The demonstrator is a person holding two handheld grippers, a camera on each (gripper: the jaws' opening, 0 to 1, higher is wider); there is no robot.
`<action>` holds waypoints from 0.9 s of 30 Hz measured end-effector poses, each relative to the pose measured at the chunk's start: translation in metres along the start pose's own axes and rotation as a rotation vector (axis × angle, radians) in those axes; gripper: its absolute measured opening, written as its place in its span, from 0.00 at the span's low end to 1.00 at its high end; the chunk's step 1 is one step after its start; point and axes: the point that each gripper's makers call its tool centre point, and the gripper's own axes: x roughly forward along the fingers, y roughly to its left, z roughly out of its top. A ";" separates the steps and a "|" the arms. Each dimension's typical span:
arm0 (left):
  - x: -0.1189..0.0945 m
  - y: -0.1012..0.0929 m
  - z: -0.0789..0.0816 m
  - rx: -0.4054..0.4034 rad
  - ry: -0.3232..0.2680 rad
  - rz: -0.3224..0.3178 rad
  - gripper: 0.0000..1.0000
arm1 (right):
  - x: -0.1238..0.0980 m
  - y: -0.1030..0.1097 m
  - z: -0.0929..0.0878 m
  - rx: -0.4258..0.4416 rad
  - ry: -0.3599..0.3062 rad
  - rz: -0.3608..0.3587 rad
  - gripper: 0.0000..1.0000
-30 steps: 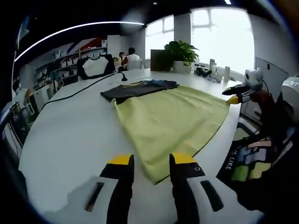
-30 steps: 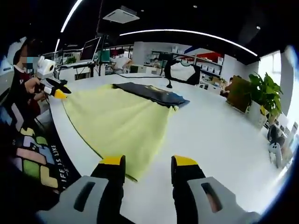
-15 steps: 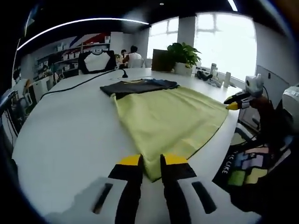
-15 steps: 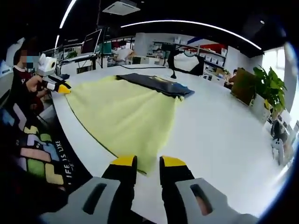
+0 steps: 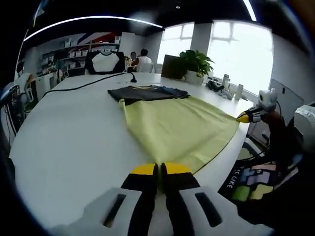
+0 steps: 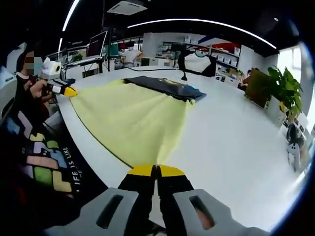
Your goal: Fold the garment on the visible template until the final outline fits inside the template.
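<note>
Counter: a large white rounded counter (image 5: 74,128) carries the cloth; also seen in the right gripper view (image 6: 236,132).
Garment: a pale yellow-green cloth garment (image 5: 177,123) lies spread flat across the counter, its two near corners at the counter's edge; in the right gripper view (image 6: 133,118) it fans out from the near corner toward the far side.
Dark cloth: a dark grey-blue flat cloth (image 5: 147,92) lies at the far end of the yellow-green garment, touching or overlapping its far edge; seen too in the right gripper view (image 6: 165,86).
Left claw: the black claw with yellow tips (image 5: 158,169) has its jaws pressed together on the near corner of the garment, at the counter's edge; it also shows at the left of the right gripper view (image 6: 66,91), pinching the other corner there.
Right claw: the matching black and yellow claw (image 6: 156,170) is closed on the opposite near corner of the garment; in the left gripper view it shows at the right (image 5: 244,118), tip on the cloth's corner.
Cable: a black cable (image 5: 78,87) runs over the counter's far side.
Plant: a green potted plant (image 5: 194,63) stands beyond the counter.
Containers: cannot tell any on the counter.
</note>
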 end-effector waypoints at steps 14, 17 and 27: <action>-0.006 -0.019 0.022 0.044 -0.055 -0.028 0.04 | -0.019 -0.009 0.023 -0.056 -0.104 -0.074 0.00; -0.008 -0.024 0.027 0.051 -0.069 -0.035 0.04 | -0.024 -0.011 0.028 -0.053 -0.122 -0.088 0.00; -0.013 -0.033 0.042 0.075 -0.093 -0.038 0.03 | -0.033 -0.017 0.037 0.023 -0.159 -0.090 0.00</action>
